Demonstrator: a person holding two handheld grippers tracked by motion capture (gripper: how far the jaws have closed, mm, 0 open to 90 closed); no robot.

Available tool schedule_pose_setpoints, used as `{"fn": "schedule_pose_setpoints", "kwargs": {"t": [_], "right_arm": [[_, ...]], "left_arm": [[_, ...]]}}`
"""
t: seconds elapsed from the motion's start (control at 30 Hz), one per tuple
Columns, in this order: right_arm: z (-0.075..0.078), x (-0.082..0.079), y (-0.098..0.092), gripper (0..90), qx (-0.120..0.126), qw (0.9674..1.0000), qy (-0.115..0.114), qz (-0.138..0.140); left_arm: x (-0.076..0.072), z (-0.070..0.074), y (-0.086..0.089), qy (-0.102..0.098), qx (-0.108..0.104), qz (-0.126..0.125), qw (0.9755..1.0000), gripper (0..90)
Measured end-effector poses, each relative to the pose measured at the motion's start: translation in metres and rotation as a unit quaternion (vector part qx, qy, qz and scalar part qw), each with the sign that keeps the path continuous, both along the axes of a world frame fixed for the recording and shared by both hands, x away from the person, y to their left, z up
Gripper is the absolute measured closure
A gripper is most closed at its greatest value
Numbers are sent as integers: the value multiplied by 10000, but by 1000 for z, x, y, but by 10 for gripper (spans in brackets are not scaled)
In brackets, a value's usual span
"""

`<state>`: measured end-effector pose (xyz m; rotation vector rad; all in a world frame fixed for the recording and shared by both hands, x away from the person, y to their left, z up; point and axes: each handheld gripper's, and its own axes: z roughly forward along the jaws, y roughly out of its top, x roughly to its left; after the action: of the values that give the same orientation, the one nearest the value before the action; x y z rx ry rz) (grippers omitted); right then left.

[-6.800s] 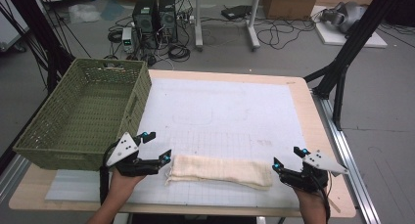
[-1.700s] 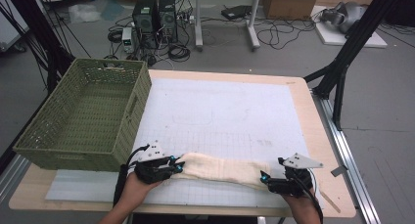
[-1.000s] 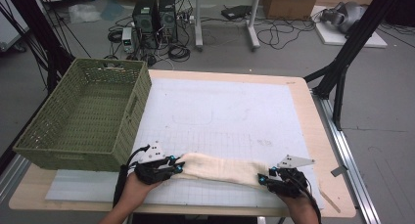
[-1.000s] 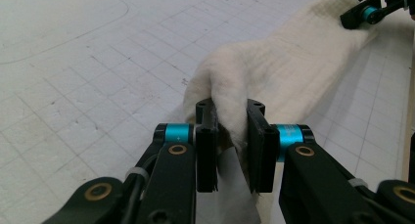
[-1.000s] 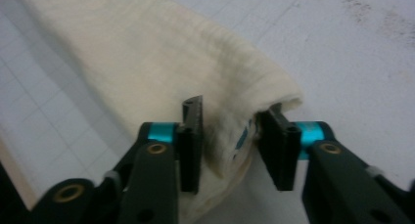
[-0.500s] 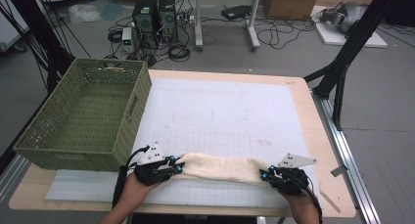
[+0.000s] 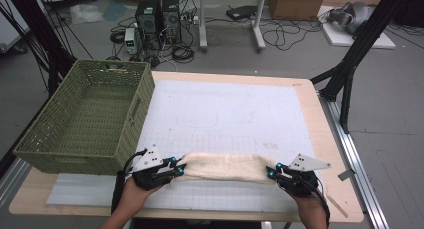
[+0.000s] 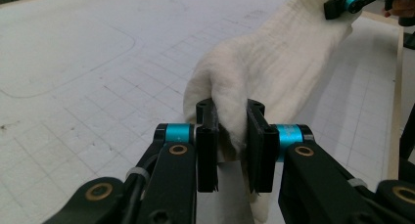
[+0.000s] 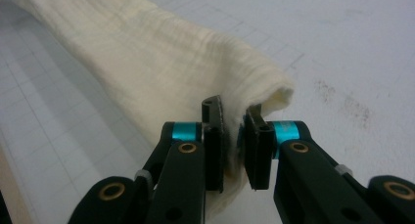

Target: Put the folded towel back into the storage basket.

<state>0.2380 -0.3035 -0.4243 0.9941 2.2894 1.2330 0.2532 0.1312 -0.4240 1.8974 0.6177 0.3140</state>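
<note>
A: Any brand, label or writing you can read?

B: Nothing legible. The white mat (image 7: pixel 225 109) on the table (image 7: pixel 330 154) carries a printed grid and a faint curved outline, no words. The green basket (image 7: pixel 85 119) at the table's left side is plain weave.

A: Where is the cloth?

B: The cream cloth (image 7: pixel 222 166) lies as a long roll across the near part of the mat, stretched between the two grippers.

A: And the left hand-held gripper (image 8: pixel 230 145)?

B: Its jaws are pinching the cloth's left end; a fold of fabric is squeezed between the pads and hangs below them. In the high view it sits just right of the basket's near corner.

A: The right hand-held gripper (image 9: pixel 235 141)?

B: Pinching the right end, a layer of cloth caught between its jaws. The roll's rounded end bulges just past them. Whether the cloth is lifted clear of the mat there is hard to tell.
</note>
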Motion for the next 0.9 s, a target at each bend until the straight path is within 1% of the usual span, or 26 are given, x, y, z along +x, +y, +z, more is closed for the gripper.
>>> {"fn": "schedule_pose_setpoints", "kwargs": {"t": [0.03,0.07,0.1,0.17,0.23,0.33,0.4,0.43,0.47,0.53,0.57,0.63,0.67,0.7,0.73,0.77,0.8,0.83,0.87,0.9], "right_arm": [[2,1,0,810,71,9999,-76,21],[2,1,0,810,71,9999,-76,21],[3,4,1,810,101,9998,-159,82],[5,7,2,811,131,9997,-190,81],[6,9,3,812,164,9995,-241,92],[9,12,4,812,227,9993,-291,81],[12,15,6,811,281,9989,-373,73],[12,15,6,811,281,9989,-373,73],[15,17,8,811,318,9986,-419,95],[15,17,9,811,328,9985,-434,105],[19,20,11,812,399,9978,-512,125],[22,23,13,812,491,9972,-542,153],[24,25,13,812,516,9967,-599,172],[26,27,14,812,575,9963,-613,187],[28,29,16,812,623,9959,-618,199],[28,29,16,812,623,9959,-618,199],[35,35,20,812,635,9949,-741,242],[37,38,22,813,647,9942,-817,251],[41,40,24,814,697,9938,-823,266],[41,40,24,814,697,9938,-823,266]], "left_arm": [[-1,3,2,-43,-40,20,10000,770],[-1,3,2,-43,-40,20,10000,770],[-2,4,4,-55,-84,34,9999,771],[-5,8,6,-97,-121,57,9999,773],[-6,10,6,-112,-116,71,9998,777],[-9,15,8,-133,-151,155,9997,781],[-12,18,10,-187,-163,175,9995,783],[-13,20,11,-217,-161,187,9995,783],[-15,23,13,-265,-162,202,9993,784],[-15,24,14,-293,-168,220,9992,784],[-16,26,15,-315,-200,246,9990,784],[-18,31,20,-383,-239,292,9986,784],[-18,31,20,-383,-239,292,9986,783],[-20,35,23,-436,-288,337,9981,783],[-20,35,23,-436,-288,337,9981,783],[-21,37,26,-466,-313,367,9977,783],[-22,42,29,-508,-359,408,9972,784],[-22,42,29,-508,-359,408,9972,783],[-23,44,31,-541,-383,433,9969,784],[-24,48,33,-586,-406,473,9963,784]]}}
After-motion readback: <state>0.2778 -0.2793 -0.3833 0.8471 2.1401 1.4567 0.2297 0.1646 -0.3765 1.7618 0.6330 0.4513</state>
